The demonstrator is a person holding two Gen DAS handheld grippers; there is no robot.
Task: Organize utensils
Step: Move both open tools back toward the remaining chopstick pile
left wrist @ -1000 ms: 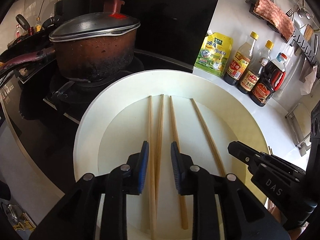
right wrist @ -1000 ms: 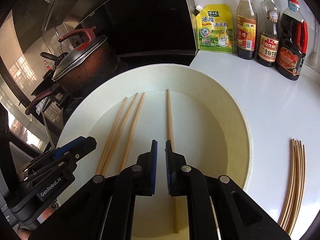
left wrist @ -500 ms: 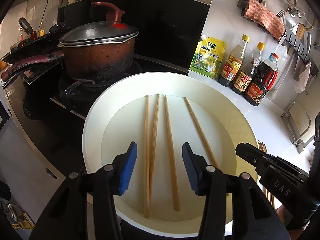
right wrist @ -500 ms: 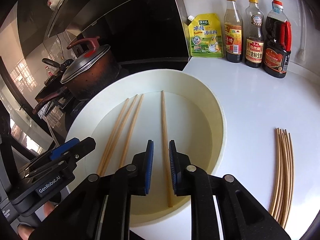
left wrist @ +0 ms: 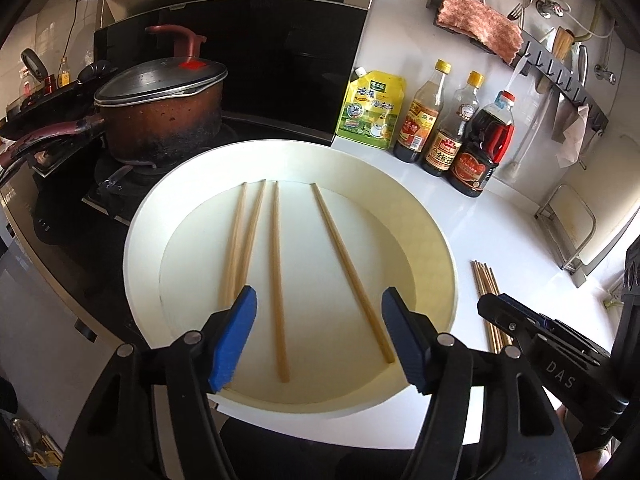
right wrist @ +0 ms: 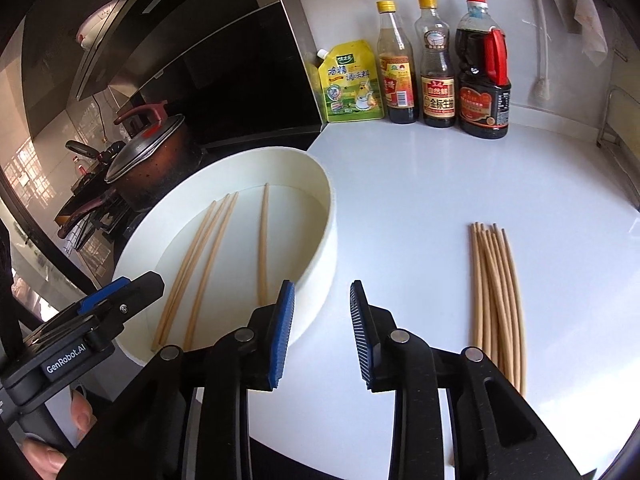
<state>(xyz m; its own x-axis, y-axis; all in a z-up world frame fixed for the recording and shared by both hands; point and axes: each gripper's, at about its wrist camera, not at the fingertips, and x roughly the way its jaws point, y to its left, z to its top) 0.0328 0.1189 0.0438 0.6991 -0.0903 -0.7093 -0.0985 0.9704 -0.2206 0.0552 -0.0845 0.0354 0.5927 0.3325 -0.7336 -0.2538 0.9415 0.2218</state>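
Several wooden chopsticks [left wrist: 278, 272] lie lengthwise in a round white basin [left wrist: 140, 216], also seen in the right wrist view as chopsticks [right wrist: 262, 240] in the basin [right wrist: 324, 240]. My left gripper [left wrist: 316, 300] hovers over the basin's near part, jaws opening, nothing pressed between them. My right gripper [right wrist: 322, 292] hangs over the basin's right rim and the white counter, jaws opening and empty. A bundle of chopsticks [right wrist: 496, 296] lies on the counter to its right, the same bundle [left wrist: 486, 292] showing beside the basin.
A brown lidded pot [left wrist: 160, 116] sits on the black stove at left. A yellow-green seasoning pouch [left wrist: 372, 110] and three sauce bottles [right wrist: 438, 64] stand at the back wall. A metal rack [left wrist: 576, 232] is at far right. A hand [right wrist: 76, 412] holds the left gripper's body.
Both grippers have drawn back from the basin and their jaws have widened, leaving the chopsticks lying in it. The right gripper has shifted right, toward the counter and the bundle.
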